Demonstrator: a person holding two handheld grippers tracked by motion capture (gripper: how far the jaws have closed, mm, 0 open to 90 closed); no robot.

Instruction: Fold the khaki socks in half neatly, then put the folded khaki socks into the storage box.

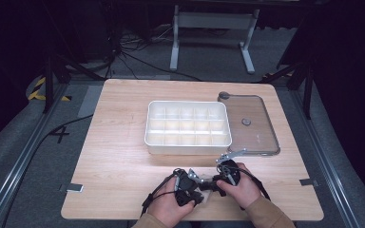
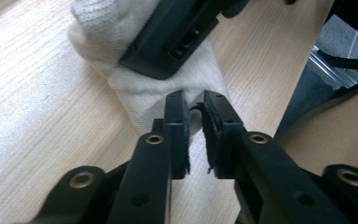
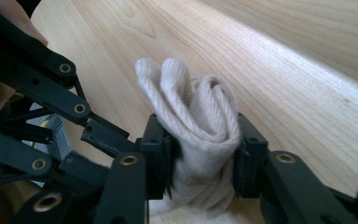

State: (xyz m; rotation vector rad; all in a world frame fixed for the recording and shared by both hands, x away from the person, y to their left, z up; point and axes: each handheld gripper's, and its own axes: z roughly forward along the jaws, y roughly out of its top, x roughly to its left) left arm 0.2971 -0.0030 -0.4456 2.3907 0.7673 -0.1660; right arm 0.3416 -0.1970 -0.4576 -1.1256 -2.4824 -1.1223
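Near the surface's front edge, the right gripper's fingers squeeze a rolled cream knitted sock to keep it bundled. The left gripper's fingers sit slightly apart at its edge, not pinching.

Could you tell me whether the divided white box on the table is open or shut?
Open: the box shows its compartments, its clear lid lying flat beside it.

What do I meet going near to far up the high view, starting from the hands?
Left tool and right tool on the rolled sock → white divided box → table's far edge → grey stand.
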